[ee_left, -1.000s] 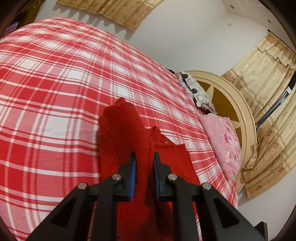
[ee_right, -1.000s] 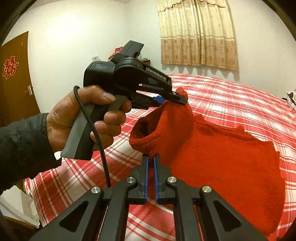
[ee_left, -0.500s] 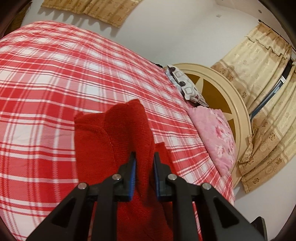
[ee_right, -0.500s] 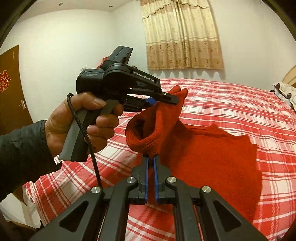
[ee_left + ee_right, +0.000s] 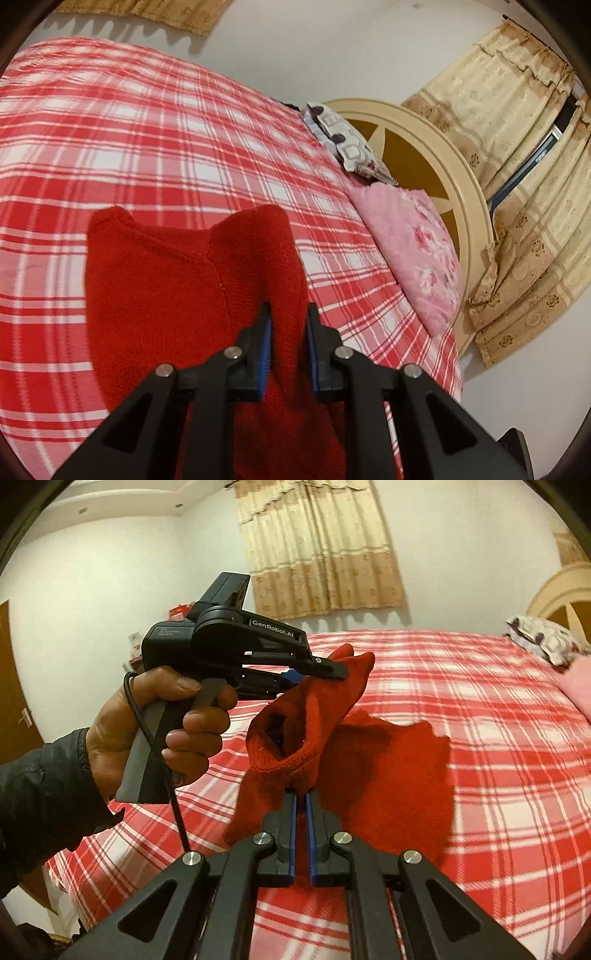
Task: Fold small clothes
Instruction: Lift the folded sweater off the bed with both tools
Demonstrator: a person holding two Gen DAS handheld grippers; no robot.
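red sweater [image 5: 177,295] lower part hidden behind tongs, patterned pillow [image 5: 543,637] cut off at frame edge

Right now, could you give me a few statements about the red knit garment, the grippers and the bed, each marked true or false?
1. Both grippers are shut on the red knit garment. True: the left gripper and the right gripper each pinch its fabric.
2. The garment lies wholly flat on the bed. False: one end is lifted off the plaid bedspread.
3. The bedspread is plain blue. False: it is red and white plaid.
4. A pink floral pillow lies near the headboard. True.
5. The hand on the left gripper is gloved. False: it is bare, with a dark sleeve.
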